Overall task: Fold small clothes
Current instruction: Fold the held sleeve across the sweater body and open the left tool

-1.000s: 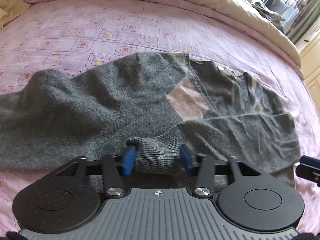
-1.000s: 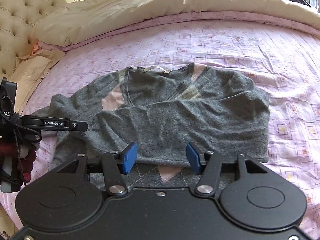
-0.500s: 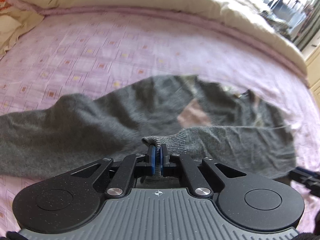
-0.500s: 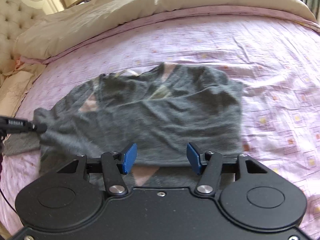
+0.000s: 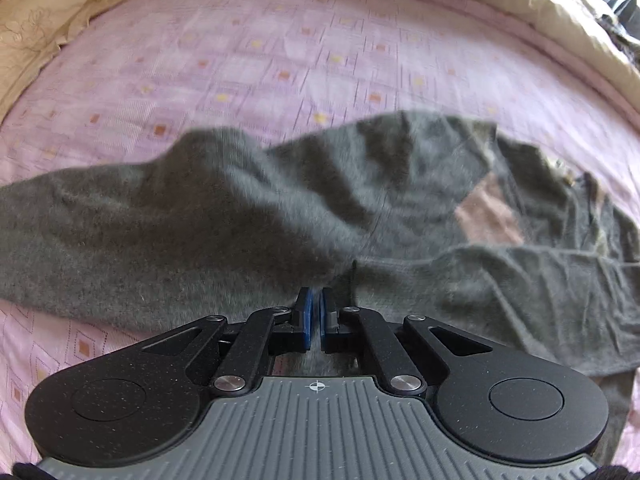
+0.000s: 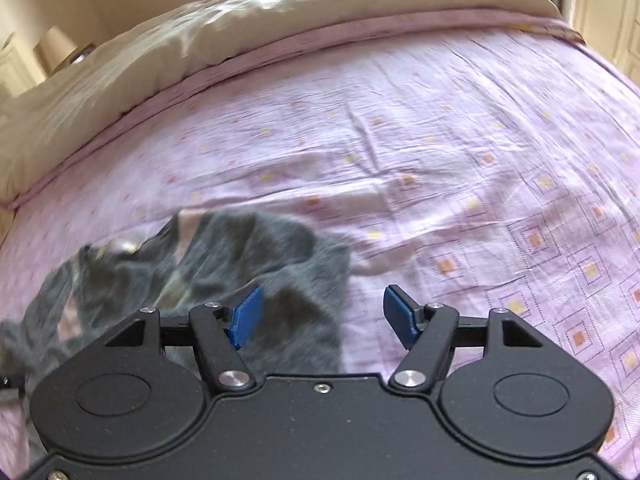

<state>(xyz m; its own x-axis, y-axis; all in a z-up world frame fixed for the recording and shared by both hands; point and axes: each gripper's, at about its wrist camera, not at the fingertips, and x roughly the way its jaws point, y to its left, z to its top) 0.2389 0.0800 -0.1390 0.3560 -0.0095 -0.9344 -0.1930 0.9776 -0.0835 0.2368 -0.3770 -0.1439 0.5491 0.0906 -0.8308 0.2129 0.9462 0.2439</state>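
Note:
A grey knit sweater [image 5: 248, 216] with pink diamond patches lies spread on the pink patterned bedsheet [image 5: 280, 60]. One sleeve stretches to the left, and a folded part crosses the body on the right. My left gripper [image 5: 314, 312] is low over the sweater's near edge, its blue pads pinched together on grey sleeve fabric. In the right wrist view the sweater [image 6: 240, 264] is blurred at the lower left. My right gripper [image 6: 324, 316] hangs open at the sweater's right edge, its left pad over the knit and its right pad over bare sheet, holding nothing.
A cream duvet [image 6: 120, 64] is bunched along the far side of the bed. A cream pillow [image 5: 44, 28] lies at the upper left in the left wrist view. Bare pink sheet [image 6: 480, 160] spreads beyond and to the right of the sweater.
My left gripper shut on the sleeve cuff and has carried it leftward over the sweater. My right gripper stayed open and swung right, so the sweater now sits at its lower left.

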